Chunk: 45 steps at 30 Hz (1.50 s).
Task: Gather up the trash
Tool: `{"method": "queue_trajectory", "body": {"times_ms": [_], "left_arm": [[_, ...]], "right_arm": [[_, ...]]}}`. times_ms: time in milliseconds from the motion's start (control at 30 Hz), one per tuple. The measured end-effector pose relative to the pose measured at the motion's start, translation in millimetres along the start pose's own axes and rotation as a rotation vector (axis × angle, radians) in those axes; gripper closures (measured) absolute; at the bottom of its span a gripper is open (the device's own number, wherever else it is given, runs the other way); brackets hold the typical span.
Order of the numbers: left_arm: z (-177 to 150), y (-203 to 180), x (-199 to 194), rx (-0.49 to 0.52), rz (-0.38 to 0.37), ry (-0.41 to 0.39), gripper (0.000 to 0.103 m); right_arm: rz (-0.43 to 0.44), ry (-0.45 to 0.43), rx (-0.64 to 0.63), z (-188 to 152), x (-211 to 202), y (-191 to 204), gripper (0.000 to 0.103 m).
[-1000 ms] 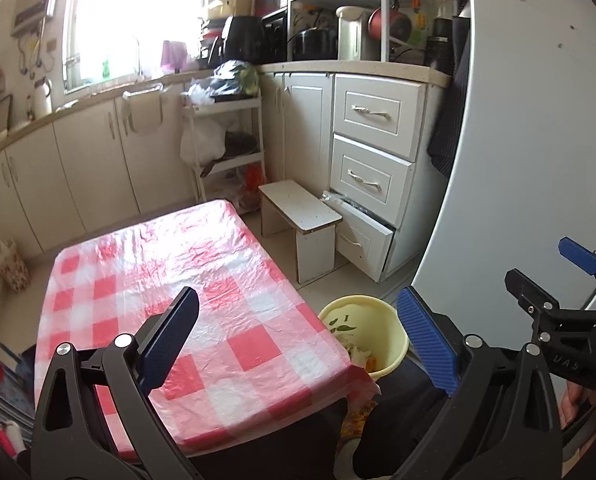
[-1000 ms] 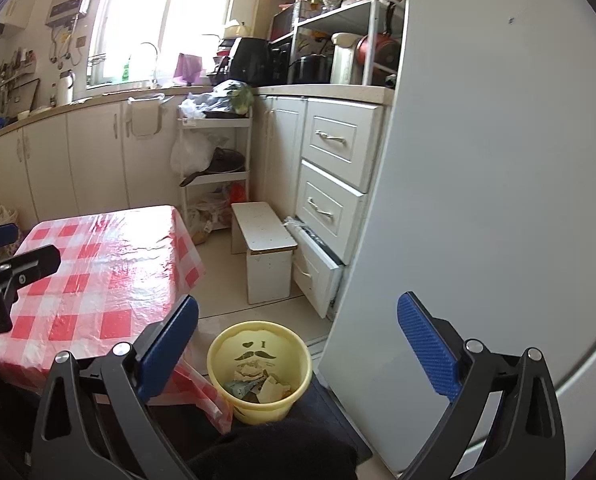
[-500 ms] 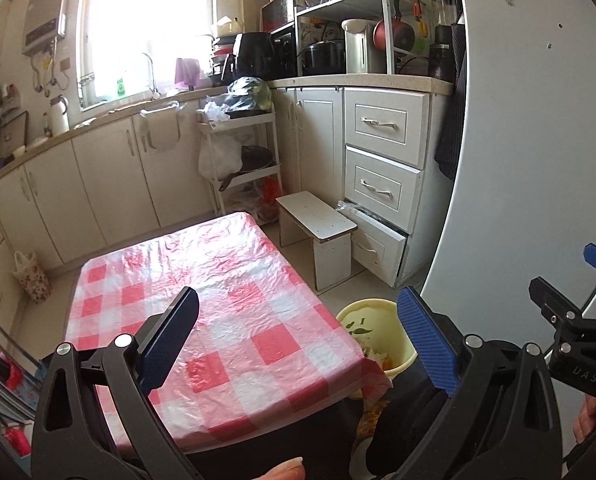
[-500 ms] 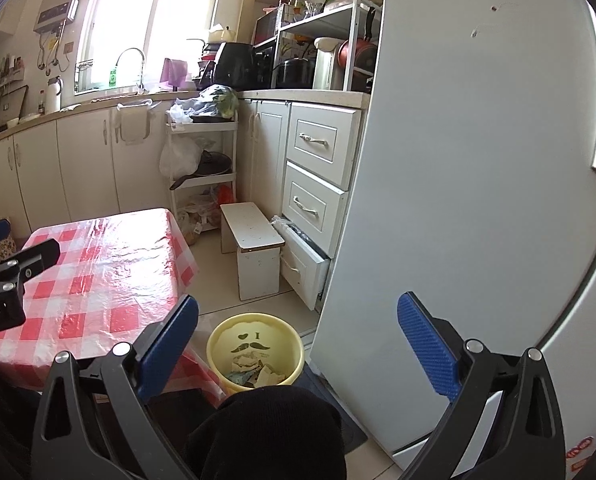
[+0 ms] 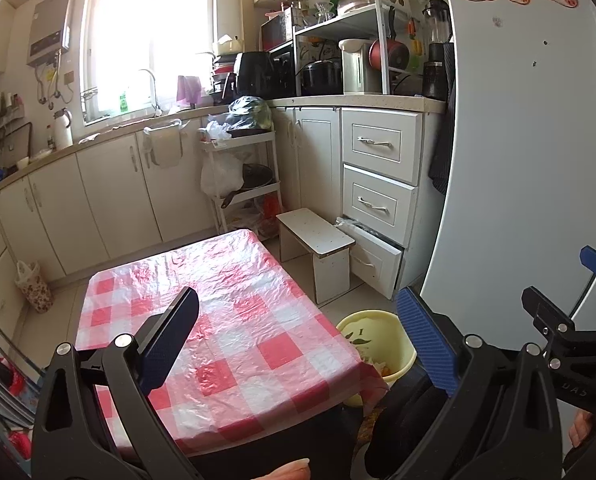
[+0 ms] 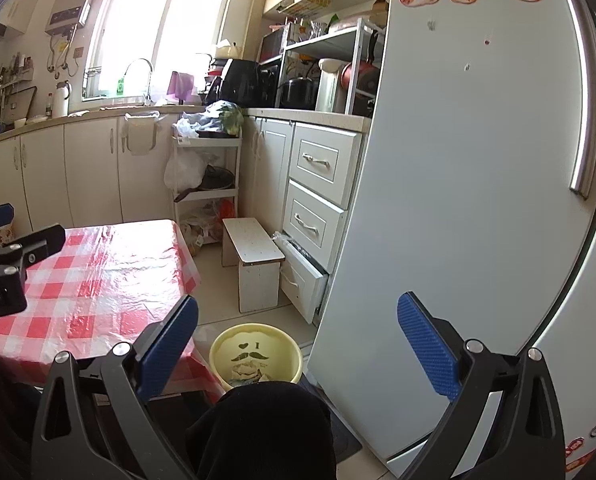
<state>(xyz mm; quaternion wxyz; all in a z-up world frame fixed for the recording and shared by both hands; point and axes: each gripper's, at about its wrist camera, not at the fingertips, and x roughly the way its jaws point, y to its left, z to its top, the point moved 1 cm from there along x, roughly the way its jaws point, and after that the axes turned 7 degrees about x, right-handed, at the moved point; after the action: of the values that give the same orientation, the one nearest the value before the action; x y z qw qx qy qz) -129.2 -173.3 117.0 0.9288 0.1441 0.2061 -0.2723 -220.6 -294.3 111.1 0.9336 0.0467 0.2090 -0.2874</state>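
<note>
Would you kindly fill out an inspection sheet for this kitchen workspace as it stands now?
Surface: table under a red-and-white checked plastic cover, nothing on it.
Job's things: yellow bin on the floor beside the table, trash inside.
Clutter: white stool; bottom drawer ajar.
Grippers: left gripper and right gripper, jaws open, empty.
Cables: nothing seen.
Surroundings: fridge, cabinets, shelf cart, window.

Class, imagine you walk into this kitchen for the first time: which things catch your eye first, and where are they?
The red-and-white checked tablecloth covers the low table in the middle. A yellow trash bin with a moustache face stands on the floor between the table's corner and the white fridge, with scraps inside. Both grippers are open and hold nothing.
</note>
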Motion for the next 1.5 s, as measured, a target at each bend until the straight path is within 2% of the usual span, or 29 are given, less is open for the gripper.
{"method": "queue_trajectory", "body": {"times_ms": [633,1500], "left_arm": [[-3,8,-19,-0.03,-0.008,-0.029,0.007],[1,4,-29,-0.027,-0.017,-0.042,0.007]], "right_arm": [[0.01,-0.062,0.005,3,-17,4,0.007],[0.059,-0.052,-0.007,4,-22,15,0.007]]}}
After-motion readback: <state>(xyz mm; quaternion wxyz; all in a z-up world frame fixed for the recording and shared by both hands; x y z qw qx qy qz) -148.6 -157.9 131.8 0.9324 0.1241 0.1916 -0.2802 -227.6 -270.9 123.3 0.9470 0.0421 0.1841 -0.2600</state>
